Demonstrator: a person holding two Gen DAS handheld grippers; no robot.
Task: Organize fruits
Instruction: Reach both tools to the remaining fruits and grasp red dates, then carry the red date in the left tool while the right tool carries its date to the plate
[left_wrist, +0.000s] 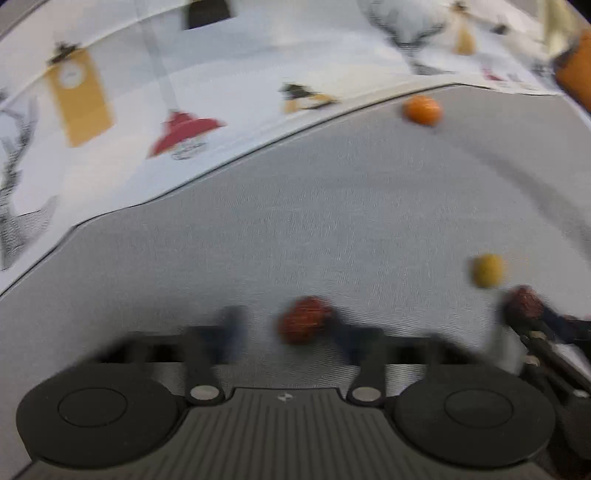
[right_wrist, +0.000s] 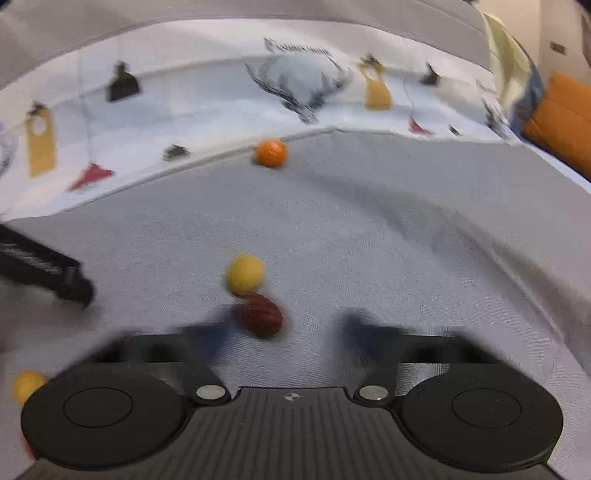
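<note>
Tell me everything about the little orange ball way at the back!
The orange fruit is small and round, bright orange all over, with a smooth skin that looks a little shiny. The picture is blurry, so no stem or marks can be made out. It sits alone on the grey cloth, right by that cloth's far edge, next to the white patterned cloth. Nothing but the grey cloth touches it, and the other fruits lie well away from it.

far fruit (right_wrist: 270, 152): on the mat (right_wrist: 406, 240), at its back edge, before the printed cloth (right_wrist: 203, 96)
middle fruit (right_wrist: 245, 274): just behind the near fruit (right_wrist: 263, 314)
</note>
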